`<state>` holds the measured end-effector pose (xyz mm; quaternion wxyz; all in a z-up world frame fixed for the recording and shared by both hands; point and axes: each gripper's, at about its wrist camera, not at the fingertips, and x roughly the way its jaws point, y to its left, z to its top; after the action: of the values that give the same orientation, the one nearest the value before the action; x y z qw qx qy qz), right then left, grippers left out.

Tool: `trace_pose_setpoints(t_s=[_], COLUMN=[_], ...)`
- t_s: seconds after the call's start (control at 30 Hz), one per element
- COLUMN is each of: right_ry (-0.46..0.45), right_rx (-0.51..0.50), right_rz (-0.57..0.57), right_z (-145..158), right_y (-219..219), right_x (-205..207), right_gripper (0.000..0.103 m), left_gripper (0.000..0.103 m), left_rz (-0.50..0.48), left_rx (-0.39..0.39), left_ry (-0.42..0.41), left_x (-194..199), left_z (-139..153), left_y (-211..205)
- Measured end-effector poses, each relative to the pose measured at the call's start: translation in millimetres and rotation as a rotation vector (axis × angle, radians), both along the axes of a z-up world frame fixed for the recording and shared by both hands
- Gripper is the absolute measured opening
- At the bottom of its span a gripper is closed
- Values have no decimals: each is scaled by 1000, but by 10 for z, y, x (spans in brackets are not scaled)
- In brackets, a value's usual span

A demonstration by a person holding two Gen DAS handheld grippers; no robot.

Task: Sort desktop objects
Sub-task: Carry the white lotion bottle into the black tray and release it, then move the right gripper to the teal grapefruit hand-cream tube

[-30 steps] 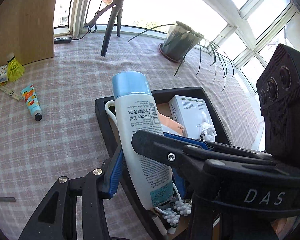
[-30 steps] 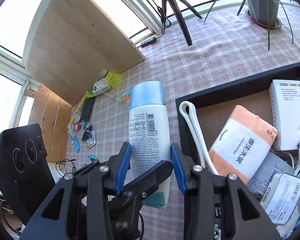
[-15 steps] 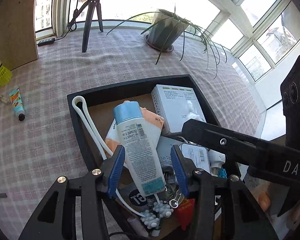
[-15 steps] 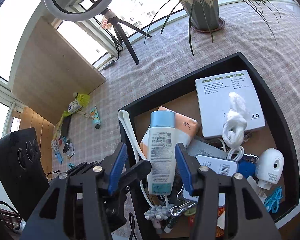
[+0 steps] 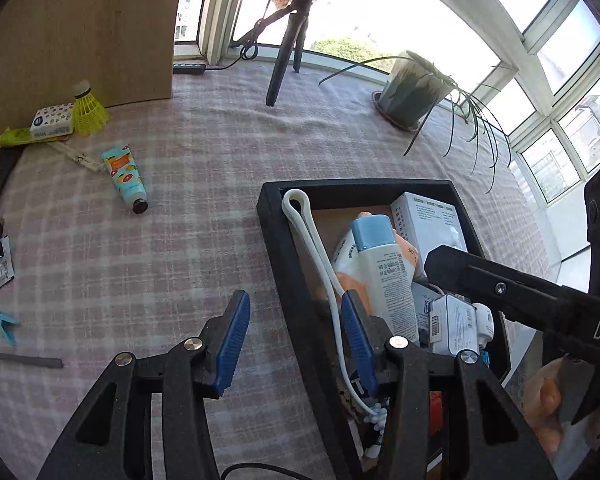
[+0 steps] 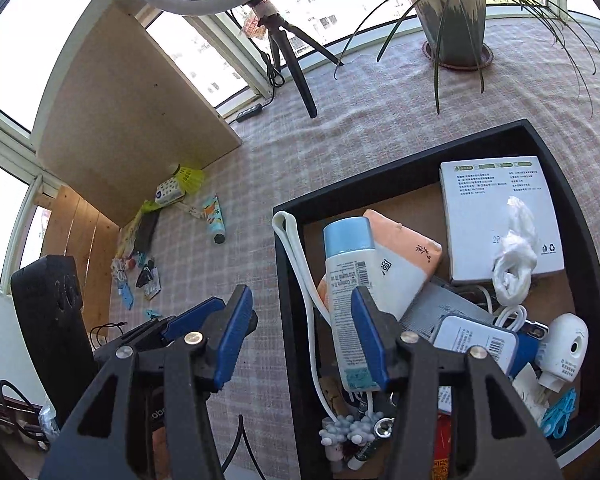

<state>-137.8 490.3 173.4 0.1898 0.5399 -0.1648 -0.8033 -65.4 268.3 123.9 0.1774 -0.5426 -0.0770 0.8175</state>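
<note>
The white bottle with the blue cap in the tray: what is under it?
The white bottle leans on an orange-and-white tissue pack, with the white strap beside it, inside the black tray. Its lower end is covered by a gripper finger, so what is beneath there is hidden.

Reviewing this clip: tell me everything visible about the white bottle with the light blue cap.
The bottle is white, plastic-looking, with a light blue cap, black print and a barcode on its side, and a teal patch near its base. It lies on its side in the black tray, cap toward the far wall, resting on the orange-and-white packet beside a white strap. Neither gripper holds it.
</note>
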Motion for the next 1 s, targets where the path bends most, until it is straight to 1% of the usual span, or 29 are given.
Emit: trace_pose_setpoints(t_s=[0.23, 0.47, 0.73, 1.0], right_ry=[16, 51, 31, -49], right_rx=[38, 136, 182, 179], right_rz=[113, 213, 276, 309], right_z=[18, 28, -119, -480], right_y=[-578, -1175, -1656, -1977], right_x=[-162, -355, -716, -1179], right_gripper=[51, 51, 51, 51], left_gripper=[46, 45, 45, 45], left_rz=[114, 203, 237, 242], left_rx=[-43, -115, -105, -58], left_ry=[-2, -4, -32, -81], left_x=[-118, -348, -628, -967], left_z=[-41, -130, -281, -544], left_y=[-555, -968, -1212, -1262])
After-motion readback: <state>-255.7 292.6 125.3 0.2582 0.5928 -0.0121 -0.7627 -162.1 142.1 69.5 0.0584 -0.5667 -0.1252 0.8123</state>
